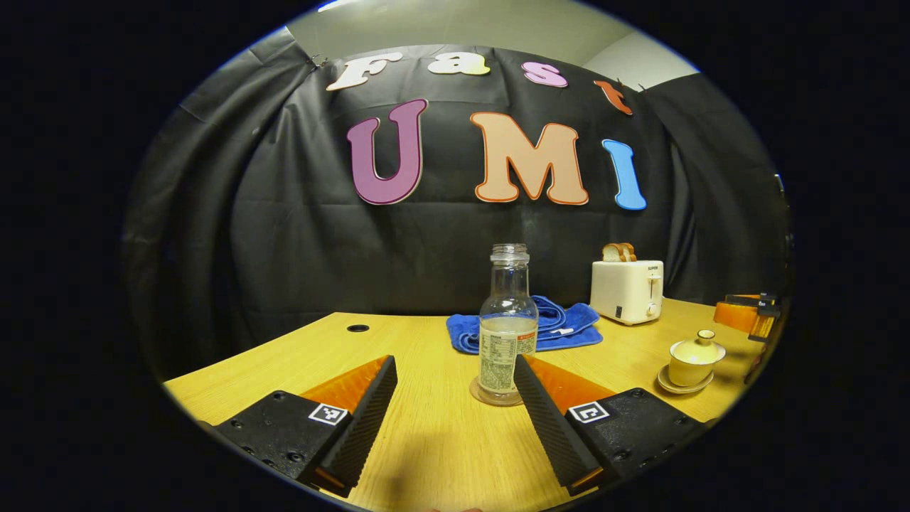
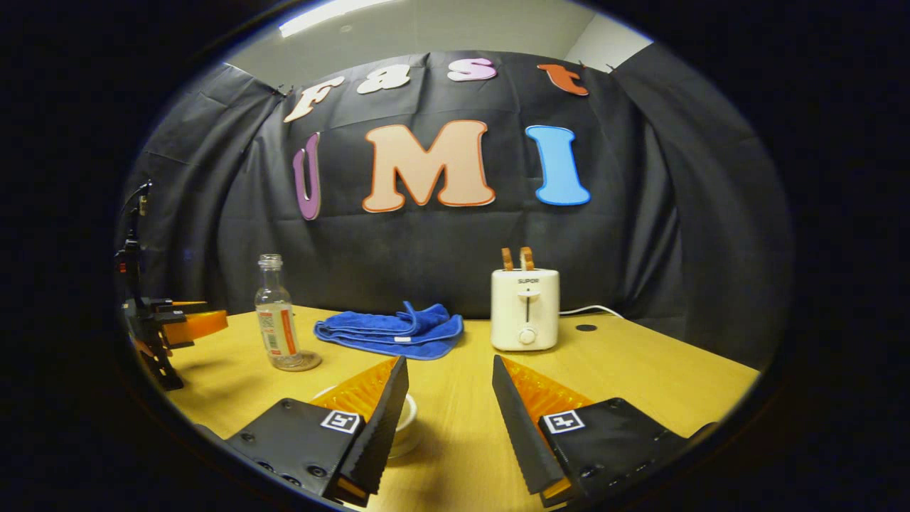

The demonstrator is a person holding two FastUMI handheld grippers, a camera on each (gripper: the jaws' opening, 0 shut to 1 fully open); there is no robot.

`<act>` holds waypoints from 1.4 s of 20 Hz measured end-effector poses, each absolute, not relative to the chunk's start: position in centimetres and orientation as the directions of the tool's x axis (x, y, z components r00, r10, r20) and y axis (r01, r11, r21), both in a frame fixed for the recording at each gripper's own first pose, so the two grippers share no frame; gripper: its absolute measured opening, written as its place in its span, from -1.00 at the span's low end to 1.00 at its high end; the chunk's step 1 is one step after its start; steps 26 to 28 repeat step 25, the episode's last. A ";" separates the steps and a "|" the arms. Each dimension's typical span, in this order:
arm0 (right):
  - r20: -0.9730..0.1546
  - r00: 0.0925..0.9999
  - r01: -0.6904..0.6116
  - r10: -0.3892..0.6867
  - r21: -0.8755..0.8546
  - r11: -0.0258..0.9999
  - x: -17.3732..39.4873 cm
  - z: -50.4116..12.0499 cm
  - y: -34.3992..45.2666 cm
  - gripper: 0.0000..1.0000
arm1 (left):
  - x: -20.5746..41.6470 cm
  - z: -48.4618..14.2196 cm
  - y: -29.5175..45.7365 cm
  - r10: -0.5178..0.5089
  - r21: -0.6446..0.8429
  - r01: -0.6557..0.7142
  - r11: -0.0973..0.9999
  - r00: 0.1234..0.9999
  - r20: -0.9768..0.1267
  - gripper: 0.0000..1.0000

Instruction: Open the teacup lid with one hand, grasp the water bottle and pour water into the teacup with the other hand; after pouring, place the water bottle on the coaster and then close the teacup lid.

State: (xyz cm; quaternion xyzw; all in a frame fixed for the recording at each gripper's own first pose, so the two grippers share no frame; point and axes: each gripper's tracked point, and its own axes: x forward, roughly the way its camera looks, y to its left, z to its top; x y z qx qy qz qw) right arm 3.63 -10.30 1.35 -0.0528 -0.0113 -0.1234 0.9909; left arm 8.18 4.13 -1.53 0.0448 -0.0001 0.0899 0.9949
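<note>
Bare desk (image 1: 426,441) lies open before the water bottle (image 1: 507,334), while the blue towel (image 1: 561,323) and toaster (image 1: 627,290) crowd the space behind it.

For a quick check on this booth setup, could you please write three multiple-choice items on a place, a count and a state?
1. Where does the bottle stand?
A. on the cloth
B. on a coaster
C. in the toaster

2. How many bread slices stick out of the toaster?
A. two
B. none
C. four

3. How is the teacup?
A. tipped over
B. lid off
C. lid on

Answers:
1 B, a round coaster shows under the bottle's base on the table.
2 A, two slices rise from the slots.
3 C, the lid sits on the upright cup, and the left hand-held gripper is open and apart from it.
</note>
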 end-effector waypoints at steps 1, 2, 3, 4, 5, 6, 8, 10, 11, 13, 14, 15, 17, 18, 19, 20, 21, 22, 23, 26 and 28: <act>0.041 0.960 0.279 -0.276 -0.102 0.955 3.2 1.5 -11.3 0.49 | 8.2 -1.4 4.3 0.193 0.090 -0.193 0.977 0.981 0.010 0.93; 0.044 0.951 0.308 -0.305 -0.102 0.946 2.9 1.6 -12.1 0.49 | 8.0 -1.4 4.8 0.217 0.091 -0.217 0.972 0.976 0.010 0.93; 0.049 0.943 0.332 -0.329 -0.101 0.938 2.6 1.7 -12.9 0.49 | 7.8 -1.4 5.2 0.238 0.090 -0.238 0.967 0.971 0.013 0.92; 0.051 0.936 0.351 -0.347 -0.099 0.931 2.4 1.7 -13.5 0.67 | 7.8 -1.3 5.3 0.244 0.091 -0.244 0.966 0.970 0.012 0.92; 0.053 0.930 0.368 -0.364 -0.101 0.924 2.2 1.8 -13.9 0.70 | 7.8 -1.5 5.1 0.243 0.090 -0.243 0.966 0.970 0.011 0.93; 0.055 0.927 0.375 -0.371 -0.100 0.922 2.0 1.9 -14.2 0.73 | 7.7 -1.5 5.1 0.239 0.090 -0.239 0.967 0.971 0.013 0.97; 0.057 0.922 0.387 -0.383 -0.101 0.916 2.0 1.9 -14.4 0.77 | 7.7 -1.4 5.0 0.235 0.090 -0.235 0.968 0.972 0.013 0.92; 0.060 0.917 0.400 -0.395 -0.101 0.911 2.0 2.0 -14.7 0.86 | 7.8 -1.4 5.0 0.235 0.090 -0.235 0.968 0.972 0.013 0.97; 0.060 0.913 0.407 -0.402 -0.101 0.908 1.9 2.0 -14.9 0.86 | 7.7 -1.6 5.0 0.236 0.090 -0.236 0.968 0.972 0.013 0.97; 0.063 0.905 0.426 -0.421 -0.100 0.899 1.7 2.1 -15.3 0.84 | 7.8 -1.4 5.2 0.244 0.090 -0.244 0.966 0.970 0.013 0.97; 0.066 0.897 0.442 -0.437 -0.100 0.892 1.5 2.1 -15.6 0.92 | 7.7 -1.4 5.2 0.248 0.090 -0.248 0.965 0.969 0.013 0.92; 0.070 0.890 0.456 -0.451 -0.099 0.884 1.3 2.2 -15.9 0.92 | 7.7 -1.5 5.2 0.248 0.090 -0.249 0.964 0.969 0.013 0.97; 0.070 0.886 0.464 -0.459 -0.099 0.880 1.2 2.1 -15.9 0.92 | 7.5 -1.4 5.3 0.253 0.089 -0.253 0.963 0.967 0.013 0.92; 0.070 0.886 0.464 -0.459 -0.100 0.880 1.3 2.2 -15.9 0.86 | 7.4 -1.4 5.4 0.259 0.089 -0.259 0.962 0.966 0.014 0.92; 0.070 0.886 0.464 -0.459 -0.099 0.880 1.3 2.1 -15.9 0.84 | 7.3 -1.4 5.5 0.264 0.089 -0.264 0.960 0.964 0.014 0.92; 0.070 0.886 0.464 -0.458 -0.099 0.880 1.3 2.2 -16.0 0.84 | 7.3 -1.4 5.5 0.267 0.089 -0.268 0.959 0.963 0.015 0.92; 0.070 0.886 0.464 -0.459 -0.099 0.880 1.3 2.2 -16.0 0.84 | 7.3 -1.4 5.5 0.270 0.089 -0.270 0.959 0.963 0.015 0.92; 0.070 0.886 0.463 -0.458 -0.099 0.881 1.3 2.2 -16.0 0.92 | 7.3 -1.4 5.6 0.273 0.089 -0.274 0.958 0.962 0.015 0.92; 0.070 0.886 0.463 -0.458 -0.099 0.881 1.3 2.2 -16.0 0.92 | 7.3 -1.5 5.6 0.275 0.089 -0.276 0.957 0.961 0.015 0.92; 0.071 0.886 0.463 -0.458 -0.099 0.881 1.3 2.2 -16.0 0.92 | 7.3 -1.4 5.7 0.276 0.088 -0.276 0.957 0.961 0.015 0.92; 0.071 0.886 0.463 -0.458 -0.099 0.881 1.3 2.2 -16.0 0.92 | 7.3 -1.4 5.7 0.276 0.088 -0.276 0.957 0.961 0.015 0.92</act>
